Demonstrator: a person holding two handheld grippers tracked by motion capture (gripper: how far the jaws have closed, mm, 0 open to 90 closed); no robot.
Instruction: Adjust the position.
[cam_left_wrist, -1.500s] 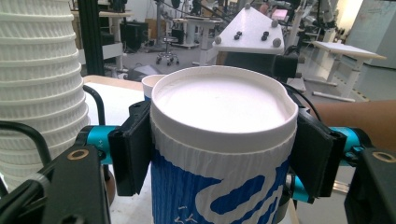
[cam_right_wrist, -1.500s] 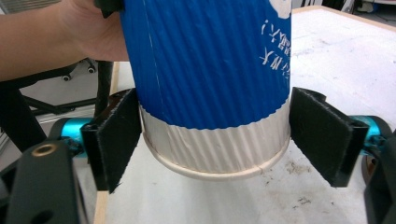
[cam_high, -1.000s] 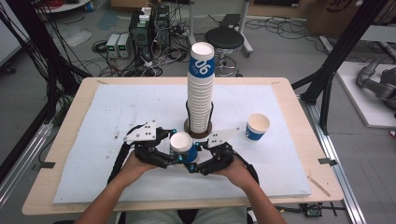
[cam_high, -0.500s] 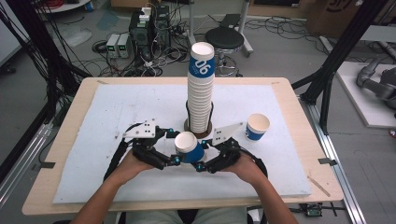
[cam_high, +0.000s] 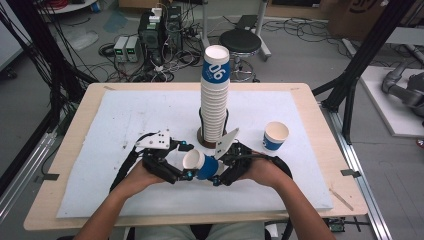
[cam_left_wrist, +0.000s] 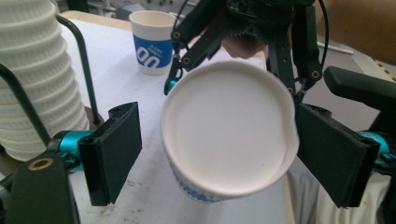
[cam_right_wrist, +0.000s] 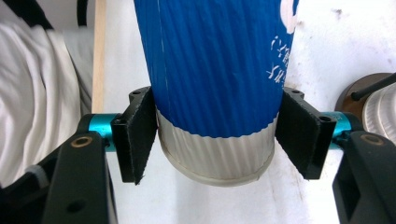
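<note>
Weighing the risks, largest thing to smallest:

Desk (cam_high: 125, 115): carried a white mat; its near edge lay at six o'clock below both hands, so a dropped cup would likely have rolled off toward the person.

Tall stack of cups (cam_high: 215, 100): stood upright in a wire holder at twelve o'clock from the hands, near them. A careless swing of either arm could have knocked it over, and a tilted approach would probably have jammed the next cup on its rim.

Loose cup (cam_high: 275, 136): stood upright at two o'clock from the right hand, apart from it; a sweeping elbow or trailing cable might have tipped it.

Held cup (cam_high: 200, 164): hung on its side above the mat between the two tools, mouth toward nine o'clock.

Right claw (cam_right_wrist: 215, 140): was clamped on the held cup just above its white base. Held so low, the cup could have pivoted or slipped; harder squeezing would likely have crushed the paper wall.

Left claw (cam_left_wrist: 224, 154): had just been opening; its pads stood clear on either side of the cup's rim, gripping nothing. Its pads could have snagged the rim as it drew away and twisted the cup loose.
</note>
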